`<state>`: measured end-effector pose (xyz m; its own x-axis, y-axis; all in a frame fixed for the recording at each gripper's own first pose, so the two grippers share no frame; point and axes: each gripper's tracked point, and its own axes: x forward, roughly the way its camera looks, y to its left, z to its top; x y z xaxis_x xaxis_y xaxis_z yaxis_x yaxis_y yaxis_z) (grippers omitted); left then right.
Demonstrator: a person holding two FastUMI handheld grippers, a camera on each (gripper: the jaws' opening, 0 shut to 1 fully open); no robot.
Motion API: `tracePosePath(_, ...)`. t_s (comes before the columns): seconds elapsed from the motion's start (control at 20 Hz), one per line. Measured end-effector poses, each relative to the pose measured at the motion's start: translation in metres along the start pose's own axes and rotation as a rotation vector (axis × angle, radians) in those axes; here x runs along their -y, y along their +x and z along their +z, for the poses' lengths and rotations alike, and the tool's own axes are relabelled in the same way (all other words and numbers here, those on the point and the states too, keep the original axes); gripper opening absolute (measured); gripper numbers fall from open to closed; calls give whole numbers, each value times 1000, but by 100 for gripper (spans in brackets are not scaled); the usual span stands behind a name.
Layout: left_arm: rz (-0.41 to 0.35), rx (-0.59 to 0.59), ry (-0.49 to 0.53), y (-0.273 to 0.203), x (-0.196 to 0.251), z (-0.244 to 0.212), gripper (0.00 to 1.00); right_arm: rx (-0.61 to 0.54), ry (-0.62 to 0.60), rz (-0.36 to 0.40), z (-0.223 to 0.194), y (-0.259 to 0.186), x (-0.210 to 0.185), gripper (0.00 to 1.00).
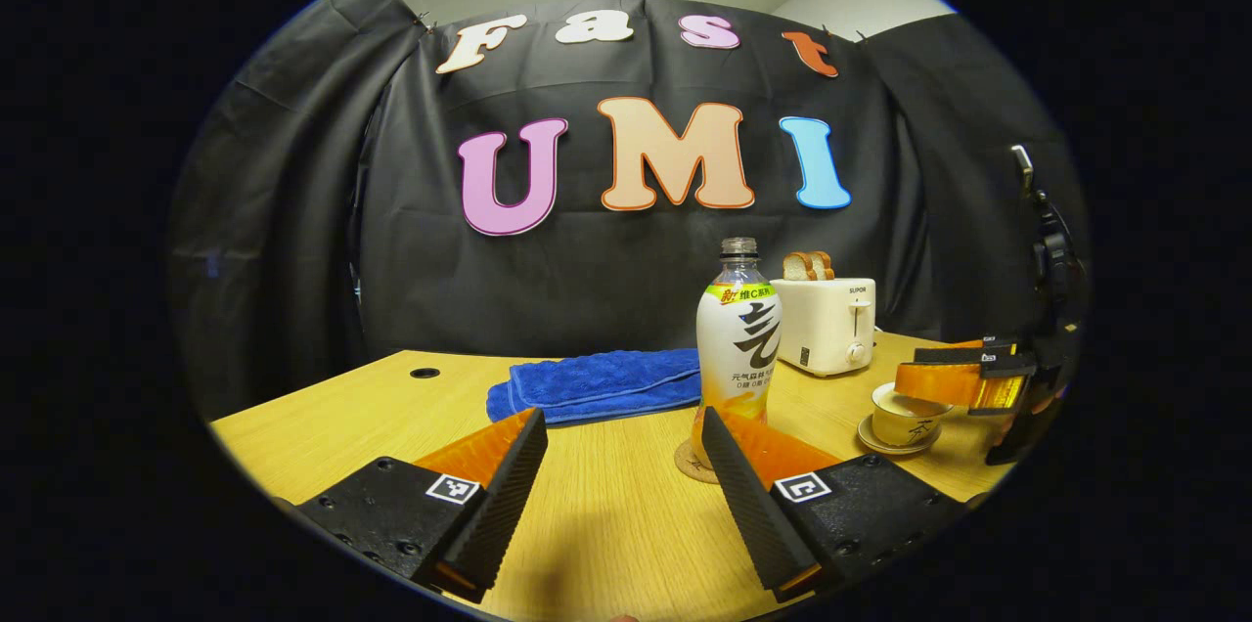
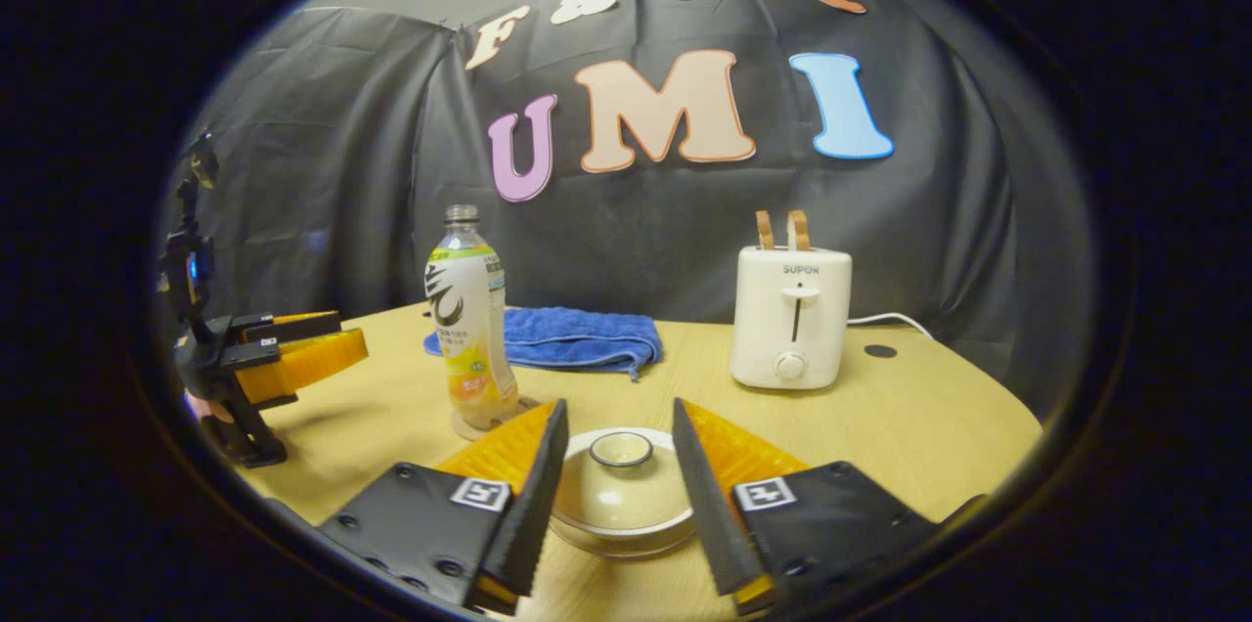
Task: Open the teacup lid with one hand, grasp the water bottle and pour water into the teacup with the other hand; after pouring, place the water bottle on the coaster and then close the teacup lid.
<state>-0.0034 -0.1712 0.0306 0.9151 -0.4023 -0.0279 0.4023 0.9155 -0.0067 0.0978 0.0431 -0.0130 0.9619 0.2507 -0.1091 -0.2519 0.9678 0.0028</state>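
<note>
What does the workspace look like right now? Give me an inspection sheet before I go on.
Surface: wooden table, with a round hole near its back edge.
Job's things: water bottle upright on the coaster, cap off; teacup on its saucer, lid on.
Clutter: folded blue towel; white toaster with two bread slices up.
Grippers: left gripper open, aimed at the bottle, apart from it; right gripper open, fingers either side of the lid, contact unclear.
Cables: white cord behind the toaster.
Surroundings: black cloth wall; pale ceiling above.
</note>
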Motion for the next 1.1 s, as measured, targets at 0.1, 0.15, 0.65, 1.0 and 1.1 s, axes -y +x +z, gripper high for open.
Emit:
tracePosePath(0.1, 0, 0, 0, 0, 0, 0, 93, 31, -2, -21, 4, -5, 3, 75)
tracePosePath(0.15, 0, 0, 0, 0, 0, 1, 93, 46, 0, -31, 6, -9, 4, 80)
tracePosePath(0.65, 80, -3, -2, -12, -13, 0, 93, 107, 8, -200, 11, -49, 32, 99)
tracePosePath(1.0, 113, -2, 1, -20, -17, 0, 93, 109, 11, -280, 11, -60, 45, 99)
tracePosePath(1.1, 113, -1, 2, -19, -17, 0, 93, 109, 11, -280, 12, -60, 45, 99)
